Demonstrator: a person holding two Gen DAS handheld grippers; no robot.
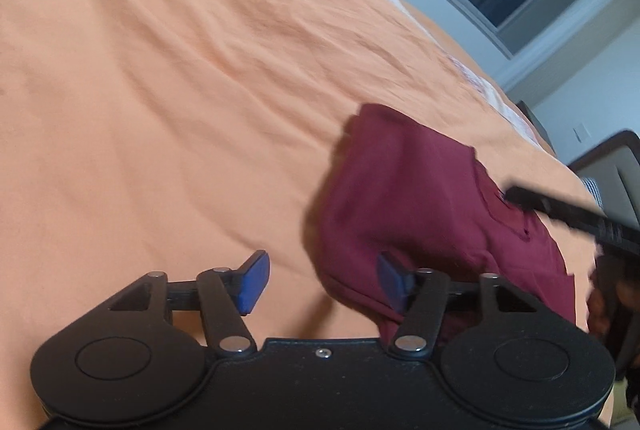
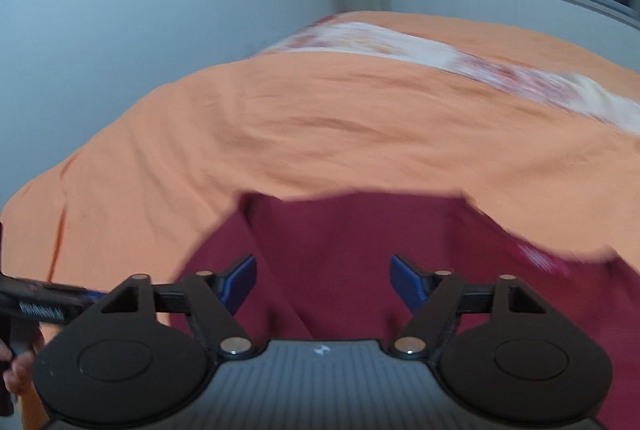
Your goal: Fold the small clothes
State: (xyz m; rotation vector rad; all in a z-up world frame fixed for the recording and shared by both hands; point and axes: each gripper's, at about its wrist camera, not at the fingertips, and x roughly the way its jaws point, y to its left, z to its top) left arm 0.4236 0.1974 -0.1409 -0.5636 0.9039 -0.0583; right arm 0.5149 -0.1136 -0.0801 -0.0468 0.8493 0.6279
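maroon garment lies on the orange bedspread. left gripper and right gripper both gape, empty.

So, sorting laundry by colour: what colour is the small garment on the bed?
Dark maroon garment; clearest in left wrist view.

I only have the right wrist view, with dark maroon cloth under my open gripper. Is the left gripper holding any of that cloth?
Observer: No. The left gripper is open, with nothing between its blue pads.
Operator: Where is it relative to the cloth?
Observer: The maroon cloth garment lies to its right. One pad overlaps the cloth's edge in the picture; the other is over the bare orange bedsheet.
Operator: Does that camera see my gripper?
Observer: Only a black finger of the right gripper, reaching over the cloth's right side.
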